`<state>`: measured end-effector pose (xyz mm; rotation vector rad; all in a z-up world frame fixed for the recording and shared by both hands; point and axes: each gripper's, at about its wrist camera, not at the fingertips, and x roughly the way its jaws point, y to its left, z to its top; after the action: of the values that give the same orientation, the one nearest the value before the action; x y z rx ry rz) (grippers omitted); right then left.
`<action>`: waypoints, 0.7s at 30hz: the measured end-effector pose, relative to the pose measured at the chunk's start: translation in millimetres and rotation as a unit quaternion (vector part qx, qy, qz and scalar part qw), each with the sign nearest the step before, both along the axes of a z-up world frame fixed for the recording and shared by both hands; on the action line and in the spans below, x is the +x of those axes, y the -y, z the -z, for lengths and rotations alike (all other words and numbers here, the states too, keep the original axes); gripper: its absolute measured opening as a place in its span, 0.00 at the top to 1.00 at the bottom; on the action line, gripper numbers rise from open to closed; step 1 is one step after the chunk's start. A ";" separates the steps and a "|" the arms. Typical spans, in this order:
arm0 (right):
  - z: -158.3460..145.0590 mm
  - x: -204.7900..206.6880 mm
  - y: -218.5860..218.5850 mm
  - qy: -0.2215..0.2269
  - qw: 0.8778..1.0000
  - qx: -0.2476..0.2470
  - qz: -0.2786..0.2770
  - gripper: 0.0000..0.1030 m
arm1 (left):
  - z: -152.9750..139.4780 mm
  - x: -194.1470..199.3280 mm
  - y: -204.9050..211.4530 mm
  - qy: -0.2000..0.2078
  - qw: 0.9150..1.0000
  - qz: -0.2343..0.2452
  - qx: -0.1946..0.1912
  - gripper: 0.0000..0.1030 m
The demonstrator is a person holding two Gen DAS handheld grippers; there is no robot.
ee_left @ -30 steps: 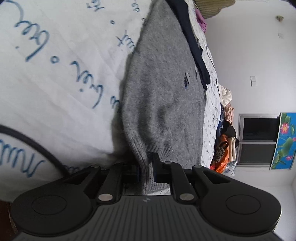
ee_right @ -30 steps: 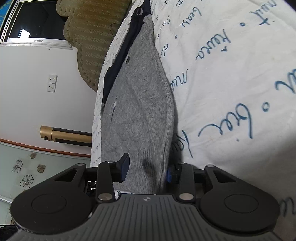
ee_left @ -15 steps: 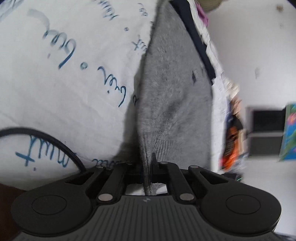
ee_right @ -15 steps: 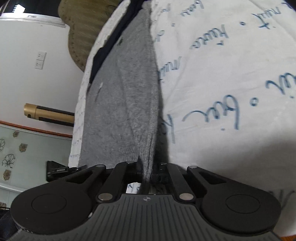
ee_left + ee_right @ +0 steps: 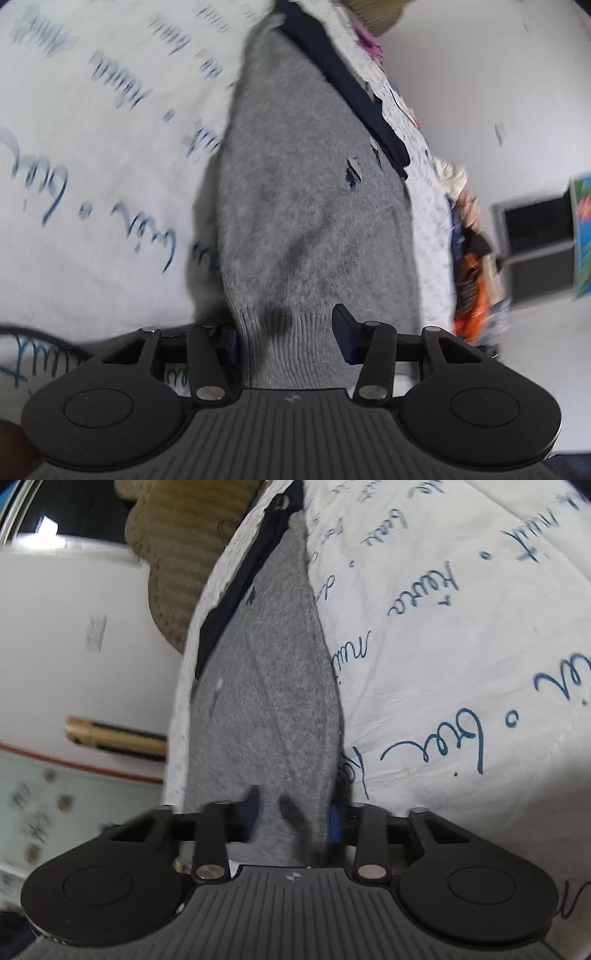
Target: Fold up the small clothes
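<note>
Sweater: a grey knit sweater point(image 5: 314, 221) lies lengthwise on a bed, its ribbed hem nearest both cameras and its far end running toward 12 o'clock in each view.
Bed sheet: white with blue handwriting print point(image 5: 92, 166); it fills the 9 o'clock side of the left wrist view and the 3 o'clock side of the right wrist view point(image 5: 461, 664).
Left gripper: the left gripper point(image 5: 286, 338) is opening; the hem lies in the gap, the pad at 3 o'clock stands clear of the cloth, and the pad at 9 o'clock sits just beside the hem's edge.
Right gripper: the right gripper point(image 5: 293, 818) has its jaws partly apart with the hem's other corner between them; this part is blurred, so whether the pads press the cloth cannot be told for sure, though they seem to stand just off it.
Dark garment: a navy garment point(image 5: 351, 85) lies along the sweater's far edge, at 1 o'clock in the left view and 11 o'clock in the right point(image 5: 255, 565).
Left view only: a heap of mixed clothes point(image 5: 469, 258) at 3 o'clock past the bed's edge, and a dark cable point(image 5: 44, 334) at 8 o'clock.
Right view only: a tan padded headboard point(image 5: 177, 565) at 11 o'clock and a gold and black tube point(image 5: 114, 736) at 9 o'clock.
</note>
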<state>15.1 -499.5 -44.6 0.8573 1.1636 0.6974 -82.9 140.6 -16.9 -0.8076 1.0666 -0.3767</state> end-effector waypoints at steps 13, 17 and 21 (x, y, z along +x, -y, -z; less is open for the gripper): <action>-62.8 34.7 -15.4 0.087 0.992 0.087 0.000 0.89 | -62.8 34.2 1.2 0.085 0.996 0.019 -0.002 0.95; -73.0 71.6 -0.5 0.111 0.985 0.128 0.041 0.89 | -73.5 61.6 -13.9 0.105 0.994 -0.007 -0.016 0.95; -72.3 118.7 3.4 0.133 0.975 0.160 0.084 0.89 | -79.7 105.6 -28.7 0.129 0.990 -0.046 -0.041 0.95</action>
<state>133.9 -502.9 27.6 1.0813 0.7396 0.8438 22.7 169.3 62.8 -0.8524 0.7735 -0.4360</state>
